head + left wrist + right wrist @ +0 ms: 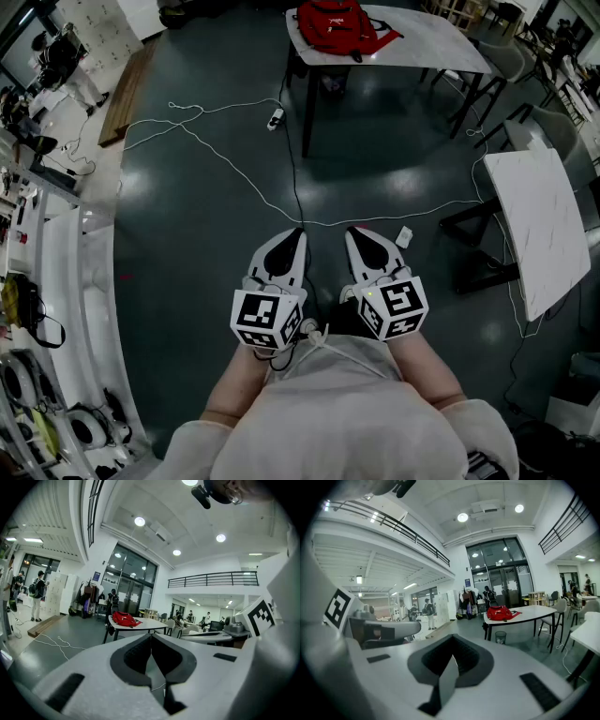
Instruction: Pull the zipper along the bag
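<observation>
The left gripper (292,239) is closed on nothing, held near the person's body. Well ahead, the red bag (336,26) lies on a table (441,42), untouched, so the zipper pull seems not yet begun. The right gripper (359,239) is likewise closed and empty. No readable writing shows.

Red bag (336,26) at twelve o'clock on a pale marbled tabletop (441,42); white left gripper (298,232) and right gripper (352,232) (black-lined jaws) bear black-and-white square markers.
</observation>
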### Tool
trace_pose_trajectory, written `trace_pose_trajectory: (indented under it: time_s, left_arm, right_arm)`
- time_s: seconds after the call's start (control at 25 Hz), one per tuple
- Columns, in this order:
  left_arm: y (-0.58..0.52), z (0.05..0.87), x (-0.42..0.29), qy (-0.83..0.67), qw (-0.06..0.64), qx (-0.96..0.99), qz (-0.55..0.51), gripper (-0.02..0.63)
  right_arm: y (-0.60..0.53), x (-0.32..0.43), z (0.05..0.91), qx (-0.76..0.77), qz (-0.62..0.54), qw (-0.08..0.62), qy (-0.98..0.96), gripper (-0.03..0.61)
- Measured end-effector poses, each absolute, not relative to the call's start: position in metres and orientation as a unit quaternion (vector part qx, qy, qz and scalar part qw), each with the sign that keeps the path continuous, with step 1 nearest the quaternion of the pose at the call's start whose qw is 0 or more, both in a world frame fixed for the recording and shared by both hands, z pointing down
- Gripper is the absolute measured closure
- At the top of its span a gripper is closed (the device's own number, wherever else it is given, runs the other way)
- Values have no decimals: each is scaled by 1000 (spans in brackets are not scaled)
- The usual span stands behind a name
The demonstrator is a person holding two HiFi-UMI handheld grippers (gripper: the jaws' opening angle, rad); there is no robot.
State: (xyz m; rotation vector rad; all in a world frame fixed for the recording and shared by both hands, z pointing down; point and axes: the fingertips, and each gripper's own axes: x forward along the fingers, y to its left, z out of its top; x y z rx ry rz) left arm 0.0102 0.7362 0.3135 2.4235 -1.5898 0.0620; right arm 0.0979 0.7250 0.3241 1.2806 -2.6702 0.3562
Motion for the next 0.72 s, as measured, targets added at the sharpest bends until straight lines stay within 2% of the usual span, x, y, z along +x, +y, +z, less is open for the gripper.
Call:
trace_pose_trajectory:
  time_s: [0.72]
  left_arm:
    - [741,322,-24,-555,138,820,20,594]
  right_arm:
    - [724,72,344,435,163,86,-881,554]
